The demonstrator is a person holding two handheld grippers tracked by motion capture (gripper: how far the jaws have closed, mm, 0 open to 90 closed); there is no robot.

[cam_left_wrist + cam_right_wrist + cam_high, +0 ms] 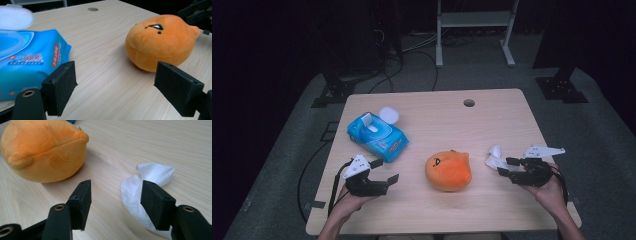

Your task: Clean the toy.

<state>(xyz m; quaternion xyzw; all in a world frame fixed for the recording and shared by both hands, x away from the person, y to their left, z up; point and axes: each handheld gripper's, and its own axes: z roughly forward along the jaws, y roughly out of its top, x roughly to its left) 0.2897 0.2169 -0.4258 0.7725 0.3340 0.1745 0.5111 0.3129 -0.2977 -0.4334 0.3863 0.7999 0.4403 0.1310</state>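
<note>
left tool (388, 171): jaws wide apart, nothing between pads; held low over near-left part of counter, pointing right toward plush; in left gripper view (113, 87) bare wood between the jaws
right tool (503, 166): jaws spread, not pressing anything; held at near-right of counter, pointing left; in right gripper view (116, 202) one jaw in front of the wipe, the other over bare wood
crumpled white wet wipe (495, 156): lying on counter at tips of right tool, right of plush; in right gripper view (155, 173) partly behind one jaw, contact with pad unclear
round orange plush toy with small black face marks (448, 170): sitting on counter between the two tools, apart from both; face side toward left tool (160, 41)
blue soft pack of wet wipes with white flip lid (377, 135): lid open, lying on left half of counter, just beyond left tool, well apart from plush
light wooden counter (452, 120): round cable hole near far edge
</note>
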